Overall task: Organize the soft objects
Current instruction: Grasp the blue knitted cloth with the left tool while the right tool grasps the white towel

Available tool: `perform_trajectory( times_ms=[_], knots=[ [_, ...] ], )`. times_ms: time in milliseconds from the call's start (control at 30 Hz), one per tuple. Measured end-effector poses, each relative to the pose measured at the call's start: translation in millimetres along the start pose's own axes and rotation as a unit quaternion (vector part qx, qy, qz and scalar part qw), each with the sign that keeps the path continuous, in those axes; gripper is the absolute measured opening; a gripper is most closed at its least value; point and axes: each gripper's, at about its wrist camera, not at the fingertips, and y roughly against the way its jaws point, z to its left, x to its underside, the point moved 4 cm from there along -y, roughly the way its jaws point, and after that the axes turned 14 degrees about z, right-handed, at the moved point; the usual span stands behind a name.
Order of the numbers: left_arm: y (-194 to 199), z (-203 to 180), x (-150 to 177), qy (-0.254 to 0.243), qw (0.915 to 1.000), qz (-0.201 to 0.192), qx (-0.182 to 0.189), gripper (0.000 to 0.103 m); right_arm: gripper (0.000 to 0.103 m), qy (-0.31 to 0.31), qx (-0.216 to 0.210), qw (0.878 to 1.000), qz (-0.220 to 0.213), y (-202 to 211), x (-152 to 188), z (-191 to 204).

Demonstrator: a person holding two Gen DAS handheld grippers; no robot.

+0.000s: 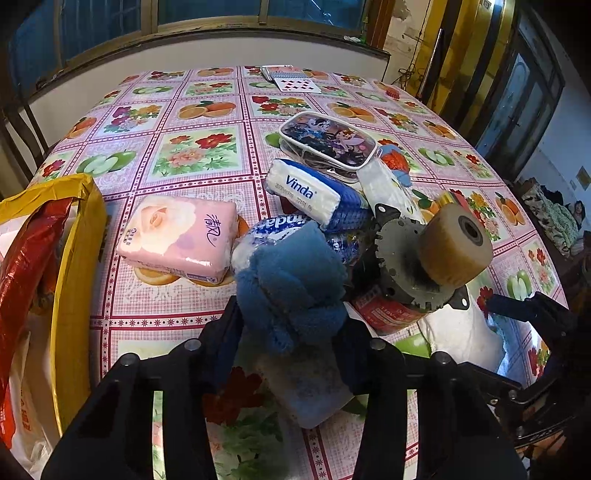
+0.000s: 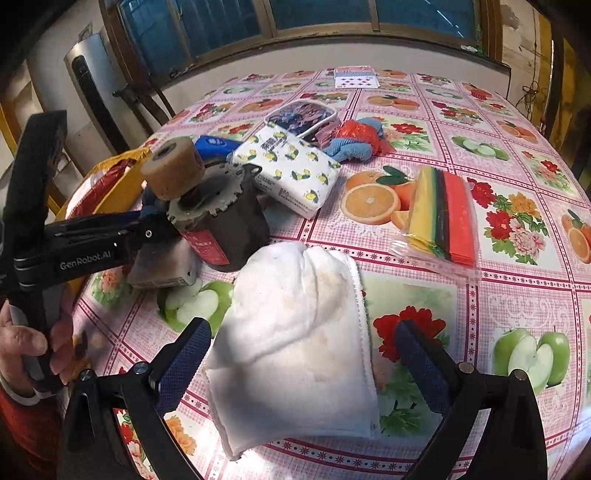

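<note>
From my right camera I take the motor (image 2: 218, 221) as landmark. The towel (image 2: 295, 332) lies before it, just to its right. The tissue pack (image 2: 291, 170) sits right behind it, the pouch (image 2: 303, 116) farther back, the cards (image 2: 356, 78) at the far edge. The bag (image 2: 110, 177) lies to its left.

You are in a lived-in home: a fruit-patterned tablecloth (image 1: 207, 155), playing cards (image 1: 291, 79), and wood-framed windows (image 2: 332, 22).

"Vinda" on the blue-white tissue pack (image 1: 303, 192) ahead of the left tool (image 1: 288, 325); "GenRobot.AI" on that tool's arm (image 2: 86, 258).
</note>
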Motion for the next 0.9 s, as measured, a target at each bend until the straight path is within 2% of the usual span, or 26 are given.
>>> perform_trajectory(
  times_ms=[133, 200, 333, 467, 500, 667, 833, 900],
  knots=[
    [2.2, 2.0, 2.2, 0.011, 0.9999, 0.000, 0.009, 0.039, 0.099, 0.048, 0.061, 0.997, 0.023, -9.2, -0.6, 13.0],
    [2.8, 3.5, 3.9, 0.016, 0.9998, 0.002, 0.012, 0.038, 0.097, 0.059, 0.056, 0.996, 0.023, -9.1, -0.6, 14.6],
    [5.4, 8.3, 7.4, 0.033, 0.9992, 0.004, 0.024, 0.038, 0.087, 0.094, 0.042, 0.994, 0.024, -6.8, -0.5, 14.3],
    [9.1, 6.8, 9.8, 0.033, 0.9991, 0.003, 0.028, 0.038, 0.093, 0.113, 0.039, 0.992, 0.031, -8.6, -3.3, 13.3],
    [10.2, 5.0, 10.8, 0.030, 0.9991, 0.003, 0.029, 0.038, 0.102, 0.112, 0.041, 0.992, 0.037, -10.7, -4.5, 12.7],
    [11.9, 1.1, 12.8, 0.024, 0.9992, 0.006, 0.030, 0.038, 0.103, 0.120, 0.039, 0.991, 0.036, -14.5, -7.7, 13.0],
    [12.6, 4.3, 12.7, 0.030, 0.9989, 0.008, 0.035, 0.038, 0.103, 0.124, 0.041, 0.990, 0.060, -16.7, -12.3, 14.4],
    [13.3, 4.8, 13.2, 0.031, 0.9989, 0.007, 0.036, 0.038, 0.103, 0.129, 0.039, 0.989, 0.053, -16.5, -12.4, 15.0]
  ],
)
